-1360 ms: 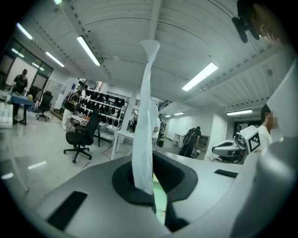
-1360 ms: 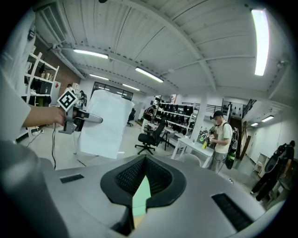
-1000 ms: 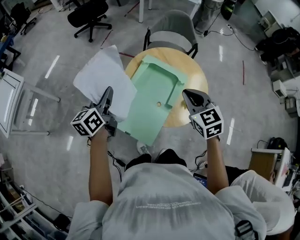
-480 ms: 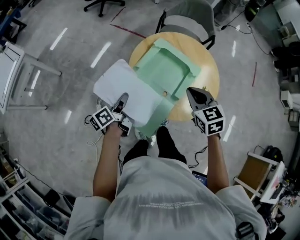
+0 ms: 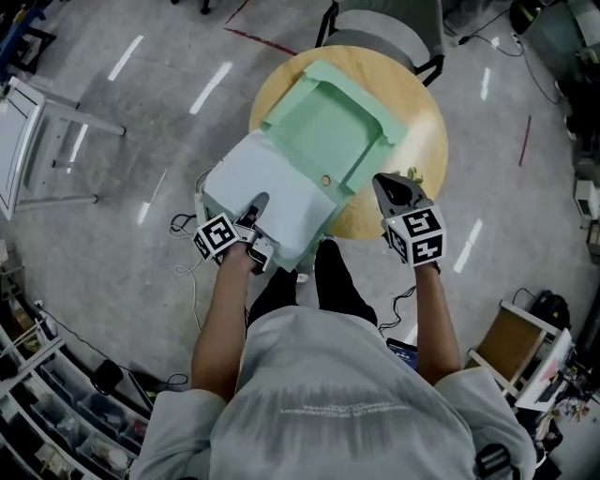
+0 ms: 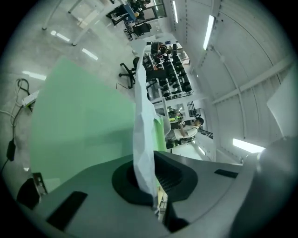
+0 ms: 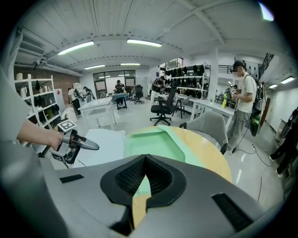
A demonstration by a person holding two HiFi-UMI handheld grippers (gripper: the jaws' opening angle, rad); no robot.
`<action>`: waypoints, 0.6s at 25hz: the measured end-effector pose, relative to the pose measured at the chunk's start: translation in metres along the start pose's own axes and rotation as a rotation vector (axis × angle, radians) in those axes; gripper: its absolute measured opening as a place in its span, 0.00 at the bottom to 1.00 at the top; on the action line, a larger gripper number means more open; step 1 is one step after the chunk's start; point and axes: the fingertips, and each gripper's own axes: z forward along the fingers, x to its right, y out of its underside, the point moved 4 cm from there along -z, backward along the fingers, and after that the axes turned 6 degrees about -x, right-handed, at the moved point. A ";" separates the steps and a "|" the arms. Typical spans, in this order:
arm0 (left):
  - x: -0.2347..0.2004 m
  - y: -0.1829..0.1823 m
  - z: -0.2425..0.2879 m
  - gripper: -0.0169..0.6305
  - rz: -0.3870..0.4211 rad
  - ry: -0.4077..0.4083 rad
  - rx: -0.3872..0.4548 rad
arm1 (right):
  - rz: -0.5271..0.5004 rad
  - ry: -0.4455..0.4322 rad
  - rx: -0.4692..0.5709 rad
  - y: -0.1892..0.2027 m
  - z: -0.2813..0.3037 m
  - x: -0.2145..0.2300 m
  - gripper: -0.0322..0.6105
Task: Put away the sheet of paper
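Left gripper (image 6: 145, 179): jaws clamped on the paper (image 5: 272, 183). Its own view shows the sheet edge-on, pinched between the pads and rising out past the tips, slightly crumpled at the grip. The hold is on the sheet's near edge.

Paper: held about flat and low, off the near-left edge of the tabletop. Its far part overlaps the near end of the folder (image 5: 326, 127). The rest hangs out over the floor (image 5: 141, 103). Whether the sheet rests on the folder or hovers just above it, I cannot tell.

Folder: pale green, lying open on the round wooden table (image 5: 417, 112). It runs slantwise from the far-left edge toward the near-left edge, and its near end sticks out beyond the tabletop under the paper. A small round clasp (image 5: 326, 180) shows just beside the paper's far-right corner.

Right gripper (image 7: 145, 160): jaws closed, tips touching, nothing between them. Only folder and tabletop show through the gap below the pads. It sits over the near-right edge of the tabletop, pointing in across it, well apart from the paper.

Surroundings: grey chair (image 5: 389, 28) at the table's far edge. Cables (image 5: 183, 225) lie on the floor to the left of the left gripper. A person (image 7: 242, 100) stands at a bench on the right of the right gripper view.
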 end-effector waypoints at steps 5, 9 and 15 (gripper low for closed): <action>-0.003 0.004 0.019 0.06 -0.051 0.003 0.014 | 0.034 -0.011 -0.026 0.011 0.011 0.010 0.09; -0.003 0.004 0.034 0.06 -0.042 -0.016 0.002 | 0.032 -0.018 -0.032 0.012 0.018 0.018 0.09; -0.003 -0.003 0.044 0.06 -0.051 -0.028 0.017 | 0.049 -0.036 -0.026 0.010 0.026 0.028 0.09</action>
